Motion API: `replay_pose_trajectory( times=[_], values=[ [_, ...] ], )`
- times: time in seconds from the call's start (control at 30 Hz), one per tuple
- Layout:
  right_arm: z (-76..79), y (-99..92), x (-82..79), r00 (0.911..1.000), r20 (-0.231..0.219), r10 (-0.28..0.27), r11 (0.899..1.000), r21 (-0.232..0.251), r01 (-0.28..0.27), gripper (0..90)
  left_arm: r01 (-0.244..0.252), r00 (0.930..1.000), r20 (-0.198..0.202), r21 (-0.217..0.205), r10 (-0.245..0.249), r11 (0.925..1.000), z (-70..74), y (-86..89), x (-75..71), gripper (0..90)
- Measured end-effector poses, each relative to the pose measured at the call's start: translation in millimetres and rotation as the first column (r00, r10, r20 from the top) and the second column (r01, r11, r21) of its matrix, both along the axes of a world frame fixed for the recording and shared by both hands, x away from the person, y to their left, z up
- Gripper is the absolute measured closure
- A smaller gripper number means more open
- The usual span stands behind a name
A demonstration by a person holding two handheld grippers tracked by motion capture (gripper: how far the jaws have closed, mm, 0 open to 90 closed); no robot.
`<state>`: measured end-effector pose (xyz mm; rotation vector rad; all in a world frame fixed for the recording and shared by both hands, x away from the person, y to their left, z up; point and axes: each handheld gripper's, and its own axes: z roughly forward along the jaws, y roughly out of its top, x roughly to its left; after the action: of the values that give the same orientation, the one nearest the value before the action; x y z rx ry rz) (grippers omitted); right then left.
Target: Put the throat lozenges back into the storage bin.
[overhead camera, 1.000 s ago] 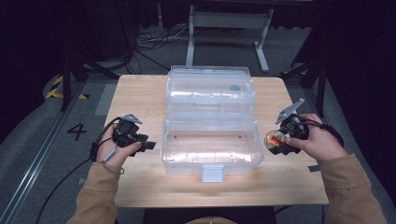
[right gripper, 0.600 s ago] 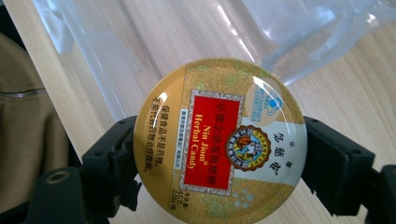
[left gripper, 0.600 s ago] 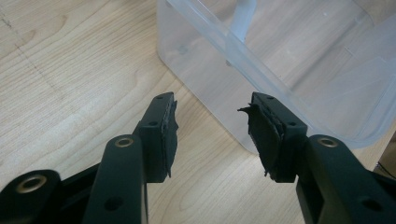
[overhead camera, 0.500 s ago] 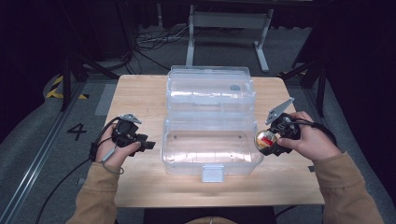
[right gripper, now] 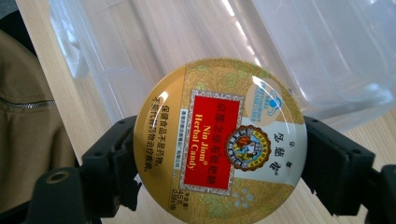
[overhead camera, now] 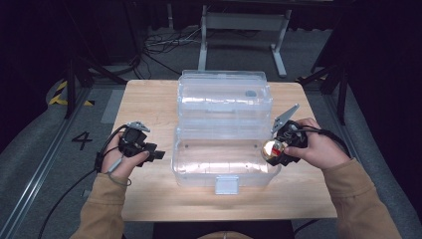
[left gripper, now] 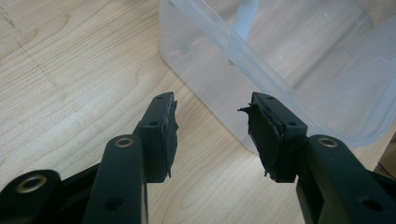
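A clear plastic box [overhead camera: 224, 164] stands open in the middle of the table, its lid [overhead camera: 224, 99] folded back behind it. My right gripper [overhead camera: 278, 148] is shut on a round gold candy tin [overhead camera: 272, 148] with a red label, held at the box's right rim. In the right gripper view the candy tin [right gripper: 219, 144] is clamped between the two jaws, with the box [right gripper: 196, 42] behind it. My left gripper [overhead camera: 149, 152] rests open on the table left of the box. Nothing lies between its fingers [left gripper: 161, 135], which point at the box wall [left gripper: 219, 79].
The wooden table [overhead camera: 149, 104] has bare wood on both sides of the box and at its front edge. A latch [overhead camera: 226, 185] sticks out from the box's front wall. Stands and cables lie on the floor behind the table.
My right gripper has carried the candy tin leftward, from beside the box to its right rim. The left gripper has stayed where it was.
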<state>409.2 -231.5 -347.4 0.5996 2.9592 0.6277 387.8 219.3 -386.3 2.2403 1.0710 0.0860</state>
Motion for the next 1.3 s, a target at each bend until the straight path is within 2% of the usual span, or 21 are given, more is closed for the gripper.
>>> replay_pose_trajectory(
  times=[0.63, 0.87, 1.3],
  values=[
    [-20.8, 17.1, 5.0, 0.9998, -0.016, 0.015, 0.999, -0.038, -0.016, 20.1, 0.000, 1.0000, 0.000, 0.000, 0.000, 1.0000, -0.3, 1.0, 0.1, 52.1],
    [-32.9, 21.1, 6.1, 0.9991, -0.041, 0.005, 0.999, -0.053, -0.007, 20.1, 0.002, 1.0000, 0.000, 0.001, -0.002, 1.0000, -0.5, 1.1, 0.4, 52.1],
    [-46.5, 27.8, 8.1, 0.9986, -0.053, -0.005, 0.996, -0.084, 0.001, 20.1, -0.001, 1.0000, -0.005, -0.002, 0.001, 1.0000, -1.5, 1.3, 0.5, 52.1]
  ],
)
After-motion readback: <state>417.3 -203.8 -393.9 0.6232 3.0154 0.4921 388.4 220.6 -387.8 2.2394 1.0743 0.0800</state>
